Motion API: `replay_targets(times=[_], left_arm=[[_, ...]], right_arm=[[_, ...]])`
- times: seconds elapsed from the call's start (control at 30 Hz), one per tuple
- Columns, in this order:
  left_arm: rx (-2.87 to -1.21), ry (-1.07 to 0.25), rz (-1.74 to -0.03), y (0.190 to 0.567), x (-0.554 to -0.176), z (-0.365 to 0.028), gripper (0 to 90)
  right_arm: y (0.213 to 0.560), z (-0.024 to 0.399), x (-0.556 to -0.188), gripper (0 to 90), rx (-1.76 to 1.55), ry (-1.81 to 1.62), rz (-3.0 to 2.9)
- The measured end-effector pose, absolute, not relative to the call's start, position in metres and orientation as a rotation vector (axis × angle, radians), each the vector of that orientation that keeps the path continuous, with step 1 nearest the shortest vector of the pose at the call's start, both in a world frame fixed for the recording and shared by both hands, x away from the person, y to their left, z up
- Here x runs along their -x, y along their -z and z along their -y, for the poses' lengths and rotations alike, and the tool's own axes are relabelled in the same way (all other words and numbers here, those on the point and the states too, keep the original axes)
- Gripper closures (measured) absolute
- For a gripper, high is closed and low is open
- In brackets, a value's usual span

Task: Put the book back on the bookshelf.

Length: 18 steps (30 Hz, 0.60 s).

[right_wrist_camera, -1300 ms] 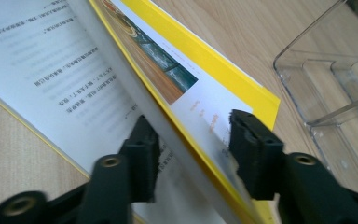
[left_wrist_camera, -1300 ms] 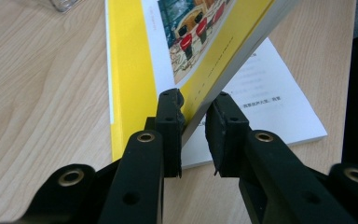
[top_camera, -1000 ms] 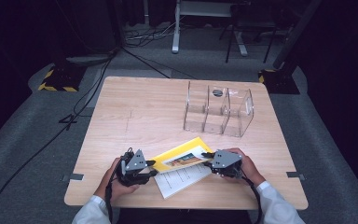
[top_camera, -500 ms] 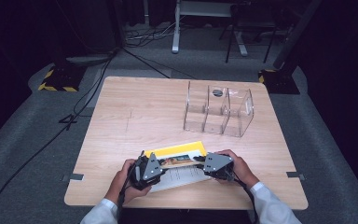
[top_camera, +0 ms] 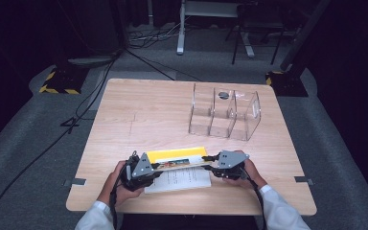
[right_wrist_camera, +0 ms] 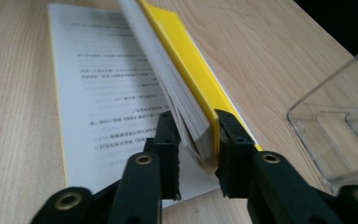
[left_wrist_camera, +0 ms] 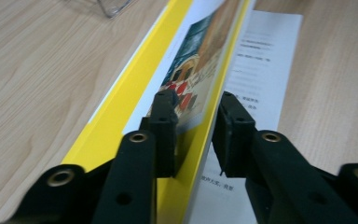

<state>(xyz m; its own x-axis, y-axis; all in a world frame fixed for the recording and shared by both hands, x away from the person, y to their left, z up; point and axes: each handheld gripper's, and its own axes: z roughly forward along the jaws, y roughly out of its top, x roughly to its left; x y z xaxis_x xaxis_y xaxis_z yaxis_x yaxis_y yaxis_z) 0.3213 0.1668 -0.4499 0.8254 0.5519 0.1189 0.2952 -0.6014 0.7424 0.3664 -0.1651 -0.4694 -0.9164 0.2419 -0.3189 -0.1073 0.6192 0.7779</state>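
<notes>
Between the two claws: a yellow book (top_camera: 177,158) is held up on edge near the front of the wooden table (top_camera: 148,115), one end at each claw.
Left gripper (top_camera: 146,168): its jaws straddle the book's left end; in the left gripper view the left jaw sits on the picture cover and the right jaw against the yellow cover, a small gap showing at the pages. The jaws have just been closing and then eased a little, with the book between them. It grasps the book.
Right gripper (top_camera: 220,164): clenched on the book's right end; in the right gripper view one jaw lies on the page block (right_wrist_camera: 186,116) and the other presses the yellow cover.
Book: spine edge up, covers slightly parted, running straight away from each claw's fingertips toward the other claw.
Printed sheet (top_camera: 177,178): flat on the table beneath the book, just under and beside both claws, on the person's side.
Clear organiser (top_camera: 225,115): well beyond the right gripper, on the far side of the table; a corner of it shows off to the right of that claw's jaws.
Hands: each wraps its gripper from behind, white sleeves at the table's front edge.
</notes>
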Motion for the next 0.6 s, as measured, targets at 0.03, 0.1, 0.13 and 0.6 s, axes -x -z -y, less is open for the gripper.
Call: replay_targets(times=[0.03, 0.1, 0.13, 0.6], left_arm=[[-2.236, -0.456, -0.656, 0.449, -0.323, -0.168, 62.7], [-2.231, -0.502, -0.717, 0.446, -0.325, -0.168, 50.3], [-2.236, -0.517, -0.714, 0.444, -0.324, -0.167, 47.8], [-2.350, -0.519, -0.599, 0.438, -0.319, -0.103, 32.2]], right_arm=[[0.469, 0.162, -0.363, 76.7, -0.085, -1.204, -2.449], [0.467, 0.156, -0.359, 80.1, -0.042, -1.189, -2.446], [0.466, 0.153, -0.357, 80.9, -0.023, -1.183, -2.448], [0.457, 0.135, -0.350, 83.5, 0.063, -1.148, -2.476]])
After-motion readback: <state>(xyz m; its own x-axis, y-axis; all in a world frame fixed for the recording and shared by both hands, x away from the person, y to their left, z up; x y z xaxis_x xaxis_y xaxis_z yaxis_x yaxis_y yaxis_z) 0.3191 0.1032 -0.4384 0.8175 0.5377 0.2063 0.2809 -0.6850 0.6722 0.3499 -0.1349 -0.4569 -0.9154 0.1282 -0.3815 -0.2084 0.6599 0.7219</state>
